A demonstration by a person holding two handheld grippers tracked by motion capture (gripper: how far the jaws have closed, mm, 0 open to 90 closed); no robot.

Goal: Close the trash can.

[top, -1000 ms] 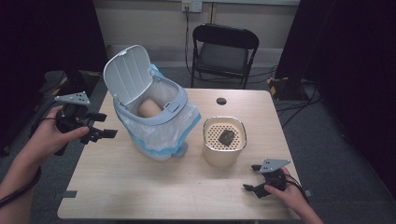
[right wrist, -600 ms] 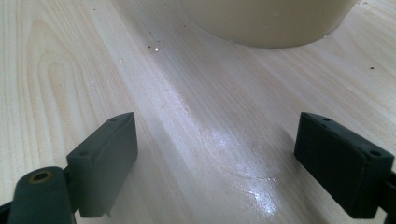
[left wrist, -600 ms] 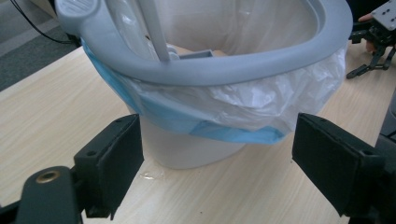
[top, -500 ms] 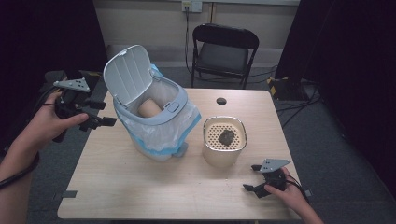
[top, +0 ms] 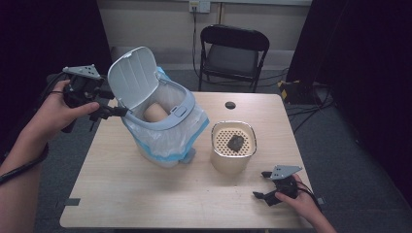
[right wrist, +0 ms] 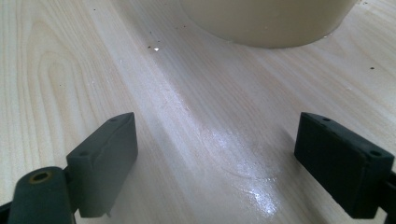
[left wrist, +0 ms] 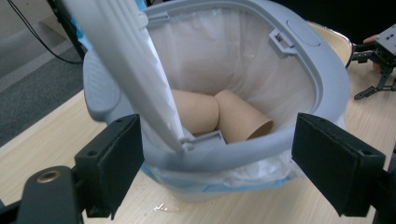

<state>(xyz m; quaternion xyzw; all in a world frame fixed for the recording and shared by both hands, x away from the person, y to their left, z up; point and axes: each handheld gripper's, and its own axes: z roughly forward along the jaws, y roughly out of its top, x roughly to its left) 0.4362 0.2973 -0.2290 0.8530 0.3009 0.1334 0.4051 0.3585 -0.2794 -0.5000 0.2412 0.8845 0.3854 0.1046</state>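
The raised lid [left wrist: 122, 70] of the bin [top: 163, 127] is straddled, ungripped, by the left gripper [top: 114, 110], whose fingers are held wide open.

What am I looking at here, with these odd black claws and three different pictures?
No robot here: a person holds a hand tool with two black jaws in each hand. The high view looks down on the table from above. The other two pictures come from small cameras riding on each tool, looking out between its jaws. The left gripper is at the open lid of a small grey bin lined with a plastic bag; its jaws stand open around the lid's edge. Inside lie two cardboard tubes. The right gripper rests open on the table, holding nothing. Beside the bin stands a beige tub with a dark lump on its perforated top.
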